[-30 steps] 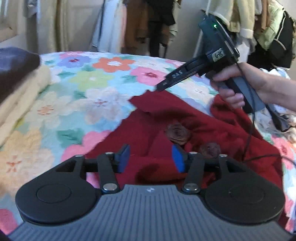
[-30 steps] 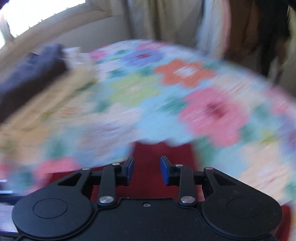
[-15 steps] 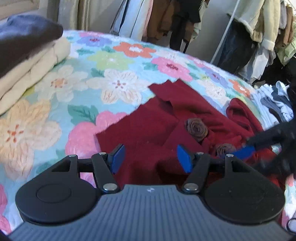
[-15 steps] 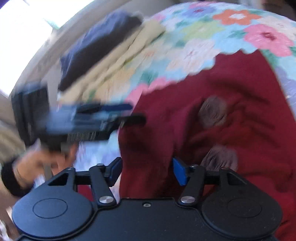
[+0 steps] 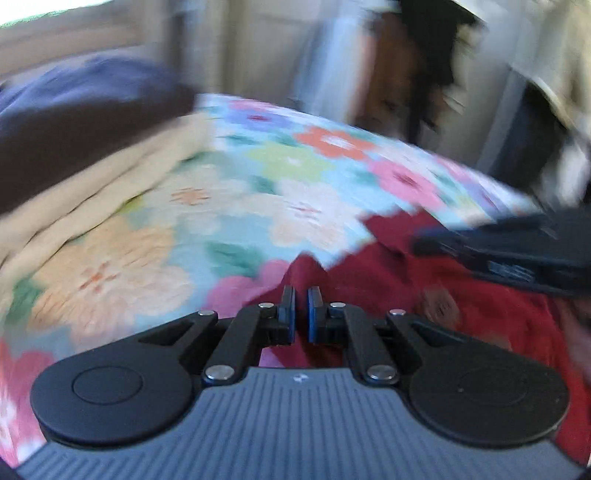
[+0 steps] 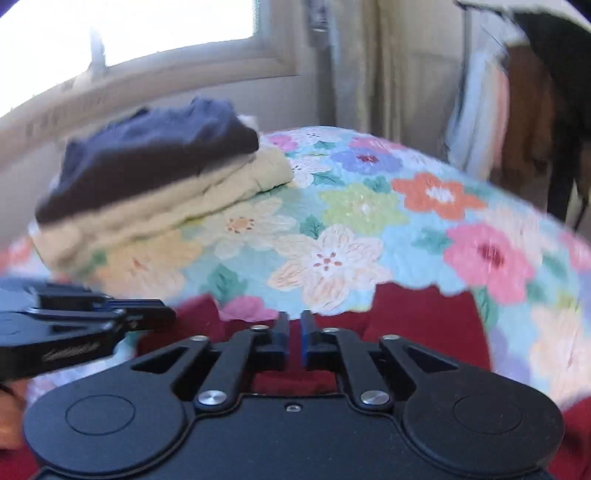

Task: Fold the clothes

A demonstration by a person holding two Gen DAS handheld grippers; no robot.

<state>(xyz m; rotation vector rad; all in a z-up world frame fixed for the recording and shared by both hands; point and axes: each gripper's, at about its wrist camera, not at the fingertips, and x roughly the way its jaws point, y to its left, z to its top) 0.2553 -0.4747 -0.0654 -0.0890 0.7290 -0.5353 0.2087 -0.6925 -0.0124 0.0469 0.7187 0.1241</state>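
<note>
A dark red garment (image 5: 498,317) with brown fabric rosettes (image 5: 439,306) lies rumpled on the floral bedspread (image 5: 295,177). My left gripper (image 5: 301,295) is at the garment's left edge. Its jaws are closing to a narrow gap, with a raised peak of red cloth pinched between the pads. In the right wrist view my right gripper (image 6: 294,321) is at the far edge of the red garment (image 6: 424,317). Its jaws are also closing, with red cloth at the pads. Each gripper shows in the other's view: the right gripper (image 5: 517,247) and the left gripper (image 6: 92,321).
A stack of folded clothes (image 6: 155,173), dark navy on top of pale yellow, sits at the bed's far left below a bright window (image 6: 129,29). Hanging clothes (image 6: 517,92) line the wall beyond the bed. The floral bedspread (image 6: 351,229) stretches between the stack and the garment.
Both grippers' jaws have narrowed from wide apart to nearly together at the red garment's edge. The left view has swung left toward the stack; the right gripper came close beside the left.
</note>
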